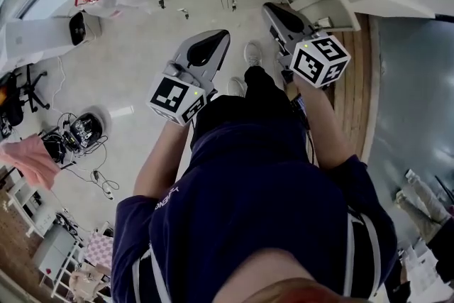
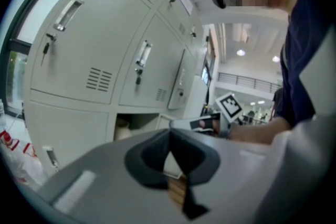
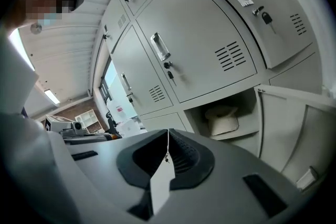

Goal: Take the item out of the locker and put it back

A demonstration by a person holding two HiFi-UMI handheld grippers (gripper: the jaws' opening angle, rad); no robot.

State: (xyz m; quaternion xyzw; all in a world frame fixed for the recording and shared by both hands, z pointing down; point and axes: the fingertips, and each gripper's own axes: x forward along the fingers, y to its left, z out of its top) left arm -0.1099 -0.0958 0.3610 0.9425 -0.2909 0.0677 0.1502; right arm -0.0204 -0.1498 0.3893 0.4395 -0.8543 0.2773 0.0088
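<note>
Well, nothing is being held right now. The left claw [image 2: 170, 132] is shut tight, its two jaws pressed together with nothing between them. Ahead of it and a bit to its left, low in the wall of grey boxes, one locker [image 2: 139, 120] stands open. A pale, soft-looking item [image 2: 124, 131] sits inside it (maybe a bag or a small cushion, I cannot tell which).

The right claw [image 3: 168, 134] is shut too, and empty. From this claw the item shows ahead and to the right, lying on the locker's floor. The door [image 3: 302, 139] is swung open further to the right. Both claws are held out side by side in front of the person, well apart from the locker.

I think the job is just at its start, because the item is in the locker and not yet taken out. To do this step well, one claw should open its jaws wide before it goes in. It should go straight into the opening and stay away from the door's edge and the locker's top. It should put one jaw on each side of the soft lump, near its middle. Soft things can sag or slip, so I would squeeze firmly but not too hard, then pull straight back out.
</note>
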